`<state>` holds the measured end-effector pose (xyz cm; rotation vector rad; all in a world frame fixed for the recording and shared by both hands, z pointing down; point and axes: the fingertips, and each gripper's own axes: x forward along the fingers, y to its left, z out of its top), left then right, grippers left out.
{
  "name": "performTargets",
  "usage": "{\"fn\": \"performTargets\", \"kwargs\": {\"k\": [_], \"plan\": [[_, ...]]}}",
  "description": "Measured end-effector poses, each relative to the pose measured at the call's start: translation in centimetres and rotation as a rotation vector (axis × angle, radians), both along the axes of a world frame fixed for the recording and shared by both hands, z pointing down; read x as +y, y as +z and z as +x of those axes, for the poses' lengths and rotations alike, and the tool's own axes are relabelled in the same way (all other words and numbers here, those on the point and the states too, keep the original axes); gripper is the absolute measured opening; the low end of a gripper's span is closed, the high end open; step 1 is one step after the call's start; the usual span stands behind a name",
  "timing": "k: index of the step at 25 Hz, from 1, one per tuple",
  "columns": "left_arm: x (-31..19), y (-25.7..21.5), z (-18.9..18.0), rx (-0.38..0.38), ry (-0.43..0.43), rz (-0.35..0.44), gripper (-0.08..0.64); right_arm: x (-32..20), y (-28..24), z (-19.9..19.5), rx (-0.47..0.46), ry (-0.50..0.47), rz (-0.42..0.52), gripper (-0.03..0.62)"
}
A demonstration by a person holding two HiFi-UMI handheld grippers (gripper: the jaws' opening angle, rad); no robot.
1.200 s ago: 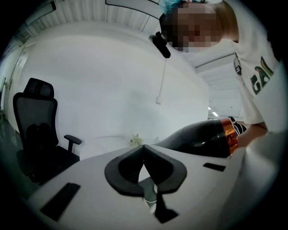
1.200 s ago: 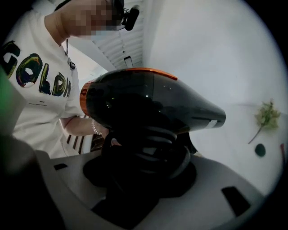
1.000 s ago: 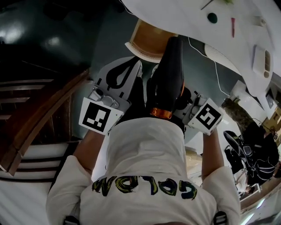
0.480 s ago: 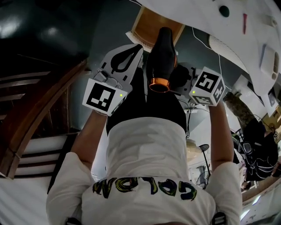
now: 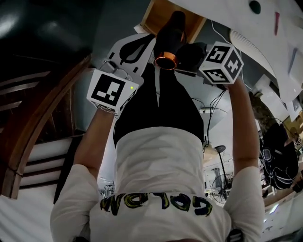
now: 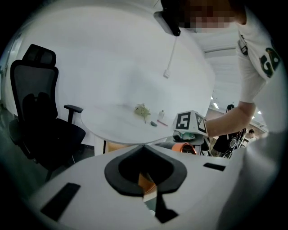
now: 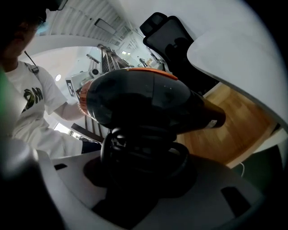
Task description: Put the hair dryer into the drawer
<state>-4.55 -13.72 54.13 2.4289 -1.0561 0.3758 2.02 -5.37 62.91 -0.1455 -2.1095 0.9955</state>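
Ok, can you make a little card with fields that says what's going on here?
right gripper: jaws shut on the handle of the black hair dryer with an orange ring
left gripper: jaws together, nothing between them
open wooden drawer: under the white table, dryer's nozzle pointing toward it

hair dryer (image 5: 169, 35) | black, orange rim | nozzle toward open wooden drawer (image 5: 155, 16)

This looks like an office-style workroom: a black swivel chair (image 6: 40, 121) with headrest and armrests stands beside a white, rounded tabletop (image 6: 112, 122) (small odds and ends near its far edge), and cables (image 5: 218, 99) trail over the floor.
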Motion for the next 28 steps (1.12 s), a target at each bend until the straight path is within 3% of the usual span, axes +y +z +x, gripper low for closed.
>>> {"fn": "performTargets", "kwargs": {"k": [11,24,28], "plan": [[-2.0,2.1,1.2,-0.042,0.02,-0.024,0.012,-4.6,5.3,2.6,0.209,-0.02,0.058,0.239],[-3.5,5.3,-1.3,-0.101,0.008,-0.037,0.012,-8.7,11.2,1.4,0.503,-0.089,0.322,0.239],[-3.9,6.1,-1.2,-0.118,0.007,-0.05,0.012,-9.2,13.0,2.4,0.595,-0.098,0.362,0.239]]}}
